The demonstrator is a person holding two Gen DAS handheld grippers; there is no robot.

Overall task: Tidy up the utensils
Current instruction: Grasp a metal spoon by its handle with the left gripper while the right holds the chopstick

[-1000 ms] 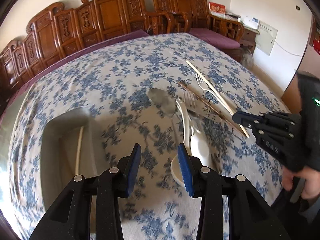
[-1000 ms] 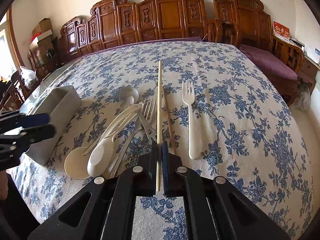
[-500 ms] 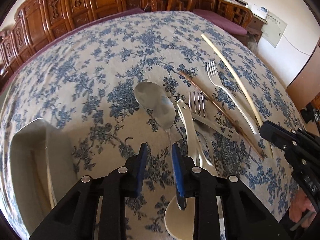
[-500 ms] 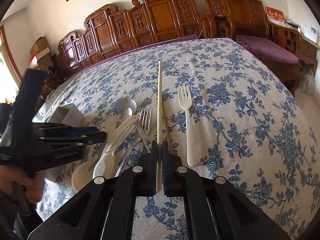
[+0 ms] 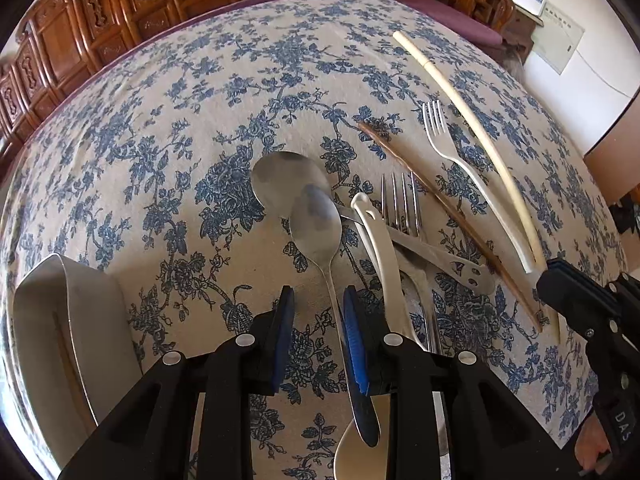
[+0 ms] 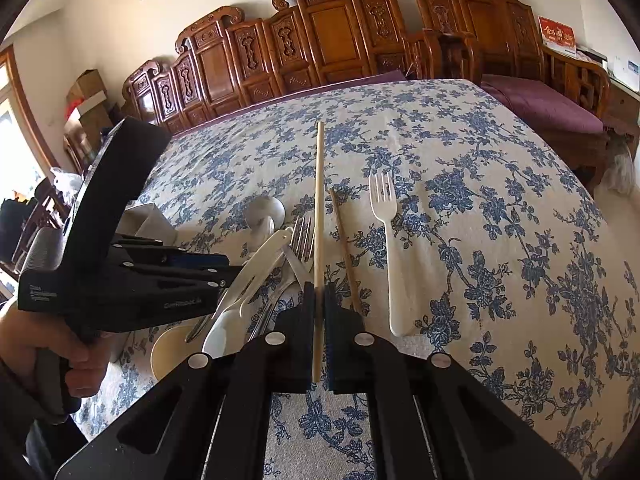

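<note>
With my right gripper pinching a pale chopstick above the pile, my left gripper straddles a steel spoon there, jaws spread, needing to close before carrying it to the bin.

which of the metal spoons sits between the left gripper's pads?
The nearer metal spoon: its handle runs down between the left gripper pads, against the right one. The other metal spoon lies farther off, its bowl partly under the first.

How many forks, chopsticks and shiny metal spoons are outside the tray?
Forks: 2 (metal fork, white fork)
Chopsticks: 2 (cream chopstick, brown chopstick)
Metal spoons: 2 (bigger spoon, smaller spoon)
Total: 6
</note>
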